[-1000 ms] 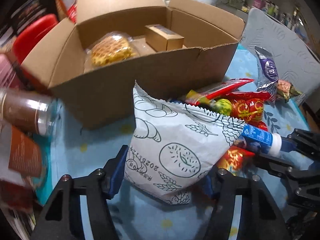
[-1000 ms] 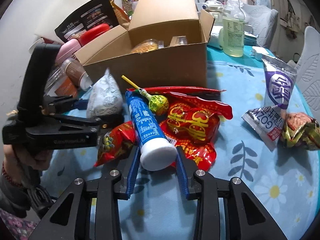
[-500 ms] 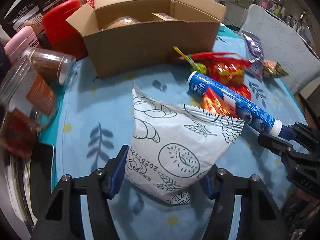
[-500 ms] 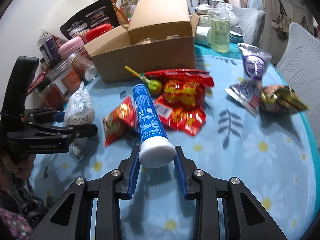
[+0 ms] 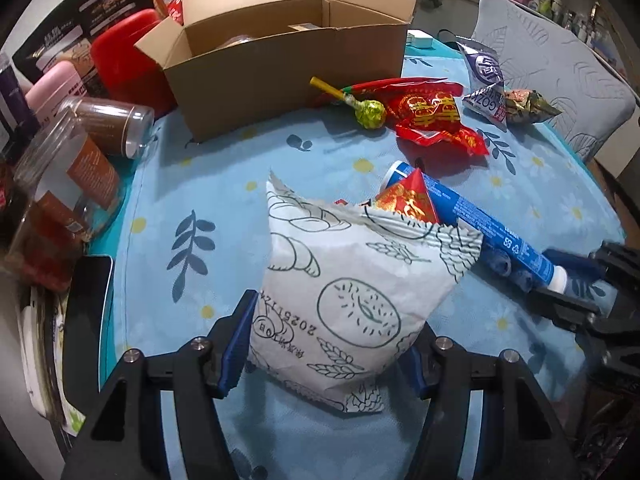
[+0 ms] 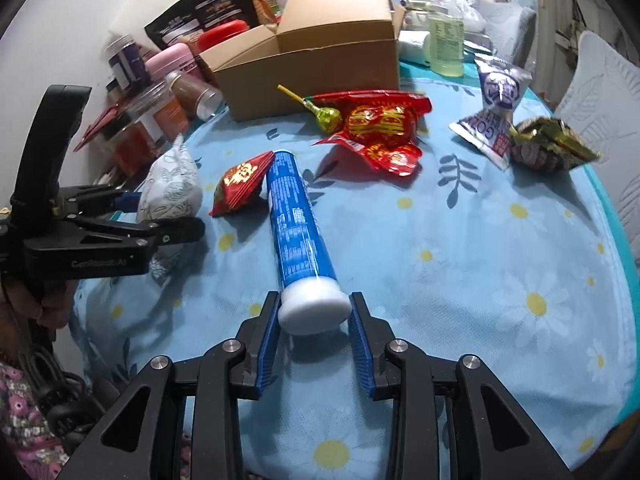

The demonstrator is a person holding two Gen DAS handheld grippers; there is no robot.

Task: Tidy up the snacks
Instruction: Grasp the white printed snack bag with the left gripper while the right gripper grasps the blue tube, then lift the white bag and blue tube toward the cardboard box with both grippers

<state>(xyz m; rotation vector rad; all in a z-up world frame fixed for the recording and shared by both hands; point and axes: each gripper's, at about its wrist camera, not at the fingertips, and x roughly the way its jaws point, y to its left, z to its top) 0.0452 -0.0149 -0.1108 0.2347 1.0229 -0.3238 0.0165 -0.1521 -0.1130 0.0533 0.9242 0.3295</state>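
Note:
My left gripper (image 5: 328, 344) is shut on a white bread-print packet (image 5: 352, 280), held low over the blue tablecloth. From the right wrist view the same packet (image 6: 172, 188) sits in that gripper (image 6: 160, 216) at the left. A blue tube (image 6: 296, 224) with a white cap lies on the cloth. Its cap is between the fingers of my right gripper (image 6: 314, 332), whose jaws are opening with the pads just off the cap. A small red packet (image 6: 240, 184) leans against the tube's far end. The open cardboard box (image 5: 288, 60) stands at the back.
A green lollipop (image 5: 370, 112), red packets (image 5: 432, 116), a purple packet (image 5: 486, 68) and a gold-green one (image 5: 528, 106) lie before the box. Jars and bottles (image 5: 80, 152) crowd the left edge. A dark tablet (image 5: 86, 312) lies near left. A grey chair (image 5: 552, 48) stands right.
Both grippers drew back from the box toward the table's near side, bringing the white packet and the blue tube along. The right jaws have parted from the tube's cap.

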